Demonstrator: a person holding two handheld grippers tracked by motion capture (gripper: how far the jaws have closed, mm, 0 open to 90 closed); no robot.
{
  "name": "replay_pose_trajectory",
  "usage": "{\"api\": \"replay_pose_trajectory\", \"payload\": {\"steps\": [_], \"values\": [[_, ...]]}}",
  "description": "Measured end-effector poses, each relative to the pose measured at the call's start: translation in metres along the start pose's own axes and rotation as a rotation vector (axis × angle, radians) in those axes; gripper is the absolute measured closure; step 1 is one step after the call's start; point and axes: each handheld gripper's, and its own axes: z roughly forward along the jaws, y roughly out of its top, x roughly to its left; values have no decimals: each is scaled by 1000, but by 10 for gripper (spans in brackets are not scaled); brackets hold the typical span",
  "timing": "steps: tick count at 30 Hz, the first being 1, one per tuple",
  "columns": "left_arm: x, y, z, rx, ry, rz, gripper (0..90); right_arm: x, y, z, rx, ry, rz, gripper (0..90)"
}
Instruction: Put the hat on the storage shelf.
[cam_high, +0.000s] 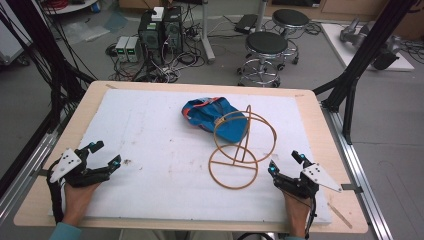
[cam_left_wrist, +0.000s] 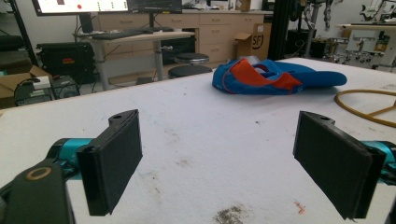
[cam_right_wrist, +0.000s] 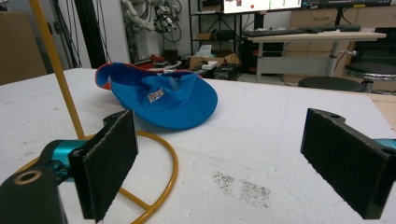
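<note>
both grippers, left (cam_high: 106, 154) and right (cam_high: 285, 162), gape empty; soft blue cap (cam_high: 212, 114) beside wire stand (cam_high: 240, 147).

Bare white pad (cam_high: 150, 135) before left claw (cam_high: 106, 155); wire stand (cam_high: 242, 147) beside right claw (cam_high: 286, 165).

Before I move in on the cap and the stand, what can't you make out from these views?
- Cap: its near edge lies behind the wire stand in the high view; whether they touch is unclear.
- Cap label: too small to read, right gripper view.
- Stand top: cut off by the upper edge, right gripper view.
- Stand: cut off by the right edge, left gripper view.
</note>
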Motion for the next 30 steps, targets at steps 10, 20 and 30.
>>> {"api": "replay_pose_trajectory", "payload": {"steps": [10, 20, 30], "values": [[-1, 0, 0, 5, 1, 8, 151, 0, 0, 0, -1, -4, -6, 100], [2, 2, 4, 41, 3, -19, 147, 1, 0, 0, 1, -2, -8, 100], [10, 35, 13, 77, -13, -28, 148, 1, 0, 1, 10, 0, -14, 100]]}}
